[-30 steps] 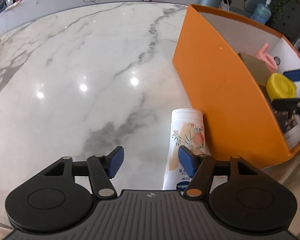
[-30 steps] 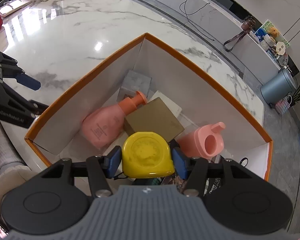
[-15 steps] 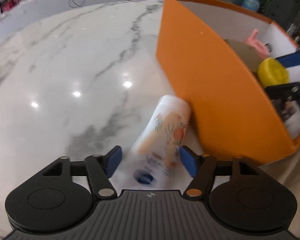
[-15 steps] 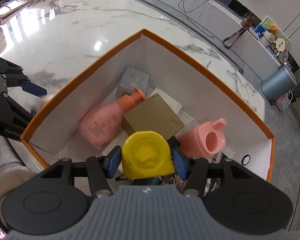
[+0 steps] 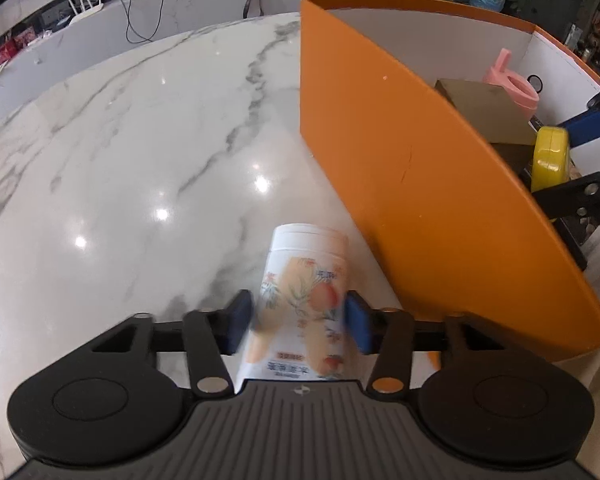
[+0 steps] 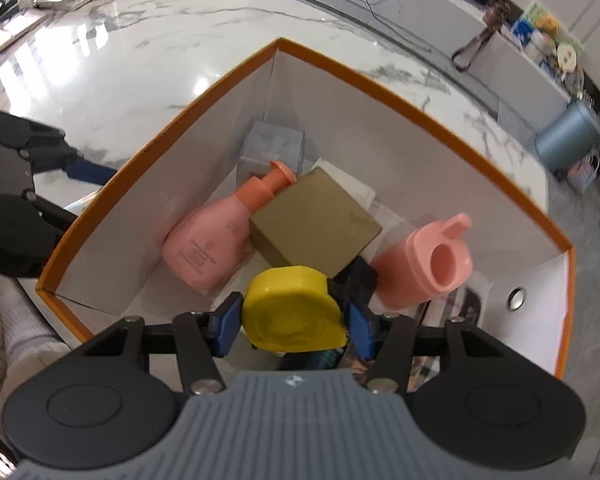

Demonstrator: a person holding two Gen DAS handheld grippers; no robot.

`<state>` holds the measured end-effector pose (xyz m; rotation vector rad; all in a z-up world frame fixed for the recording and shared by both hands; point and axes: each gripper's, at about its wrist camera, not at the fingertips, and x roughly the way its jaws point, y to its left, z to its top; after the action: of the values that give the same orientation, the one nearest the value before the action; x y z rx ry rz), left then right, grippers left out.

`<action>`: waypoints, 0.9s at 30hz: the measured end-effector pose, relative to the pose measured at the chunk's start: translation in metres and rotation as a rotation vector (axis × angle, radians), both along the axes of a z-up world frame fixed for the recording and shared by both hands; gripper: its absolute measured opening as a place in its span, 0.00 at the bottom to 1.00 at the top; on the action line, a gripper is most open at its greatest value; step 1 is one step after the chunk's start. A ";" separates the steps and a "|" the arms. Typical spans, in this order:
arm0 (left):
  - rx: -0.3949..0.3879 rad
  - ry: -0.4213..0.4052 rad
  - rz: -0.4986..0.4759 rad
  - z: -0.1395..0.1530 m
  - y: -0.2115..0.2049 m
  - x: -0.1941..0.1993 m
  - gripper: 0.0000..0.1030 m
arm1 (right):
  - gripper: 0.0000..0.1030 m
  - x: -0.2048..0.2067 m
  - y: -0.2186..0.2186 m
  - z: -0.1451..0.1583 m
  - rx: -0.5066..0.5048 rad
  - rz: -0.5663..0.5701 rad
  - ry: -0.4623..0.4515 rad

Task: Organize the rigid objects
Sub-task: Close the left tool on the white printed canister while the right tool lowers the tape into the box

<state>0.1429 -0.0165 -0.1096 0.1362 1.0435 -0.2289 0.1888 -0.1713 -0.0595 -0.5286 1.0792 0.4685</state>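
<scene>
**Both tongs had something between them, box half full**

Starting on the left: the white marble tabletop (image 5: 140, 160) took up most of the left wrist view, shiny with a few light glares on it. The left gripper (image 5: 298, 322) had its blue pads on either side of a white cylindrical bottle with a peach print (image 5: 304, 300), closed on it as far as I could see, though that part was motion-blurred. The bottle lay on the marble, just beside the outer wall of the big orange cardboard box with white inside (image 5: 400, 152).

Moving right into the box, from the right wrist view: a small grey cube box (image 6: 272, 146) sat in the far corner. Next to it a pink pump bottle with an orange-pink nozzle (image 6: 212, 244) lay on its side, nozzle pointing at the grey cube. A dull gold-brown square box (image 6: 314, 224) was touching the pump bottle. Right of that was a pink plastic cup with a spout (image 6: 424, 264), tipped over with its mouth toward the camera.

The right gripper (image 6: 294, 320) was clamped on a yellow rounded tape measure (image 6: 294, 314), held inside the box at the near side, over some dark stuff I couldn't make out.
</scene>
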 end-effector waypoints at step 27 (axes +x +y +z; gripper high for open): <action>-0.086 -0.026 0.094 0.060 0.026 -0.012 0.31 | 0.52 -0.001 -0.024 -0.002 0.120 -0.139 0.042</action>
<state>0.1312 0.0094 -0.0496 0.0126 1.0104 -0.1859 0.1874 -0.1953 -0.0611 -0.3365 1.1126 0.4206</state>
